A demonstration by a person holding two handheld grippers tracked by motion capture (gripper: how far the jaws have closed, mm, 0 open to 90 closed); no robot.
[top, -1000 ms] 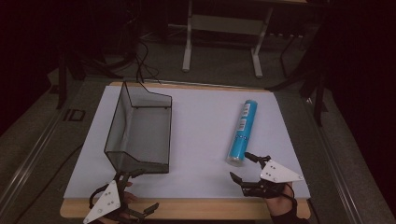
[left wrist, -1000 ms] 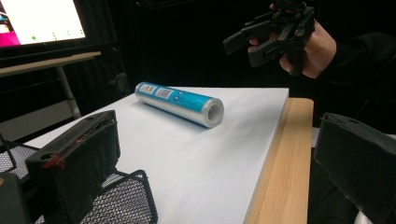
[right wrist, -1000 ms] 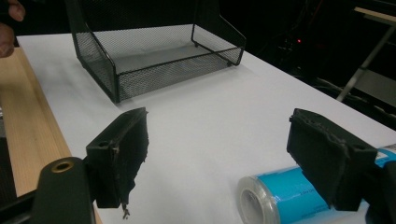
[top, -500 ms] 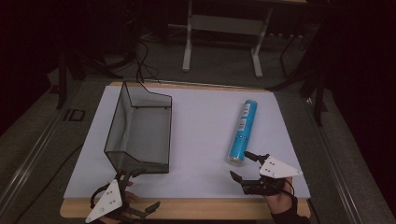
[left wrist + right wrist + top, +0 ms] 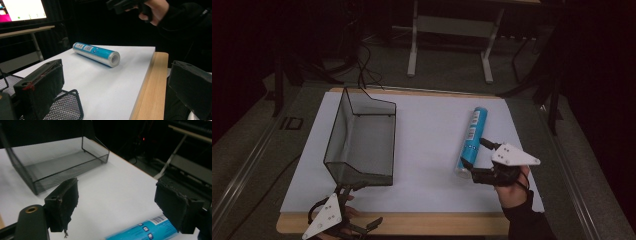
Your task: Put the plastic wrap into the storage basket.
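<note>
- Your right tongs [image 5: 474, 162] hang over the near end of the blue roll [image 5: 472, 136], near the table's [image 5: 427, 222] right edge, close to its near right corner.
- Right jaws stand apart and have just been opening; in the right gripper view the roll [image 5: 142, 231] lies below and between the tips, and the pads don't press on it. Released.
- The roll is a blue-labelled tube of clear film with a silvery open end; it lies flat on the white sheet [image 5: 432, 150] on the table's right half, long axis running from far edge to near edge, slightly slanted.
- In the left gripper view the roll [image 5: 96, 53] shows its hollow core end toward the near side, with your right hand [image 5: 152, 10] above it.
- Your left tongs [image 5: 343, 188] sit at the table's near left corner, just at the near end of the black mesh tray [image 5: 362, 137].
- Left jaws wide apart in the left gripper view, nothing between the pads; a mesh corner [image 5: 65, 107] shows low beside the left jaw. Released.
- The mesh tray stands on the table's left half, long side running near to far, well apart from the roll.
- A wooden strip of table shows bare along the near edge, past the white sheet.
</note>
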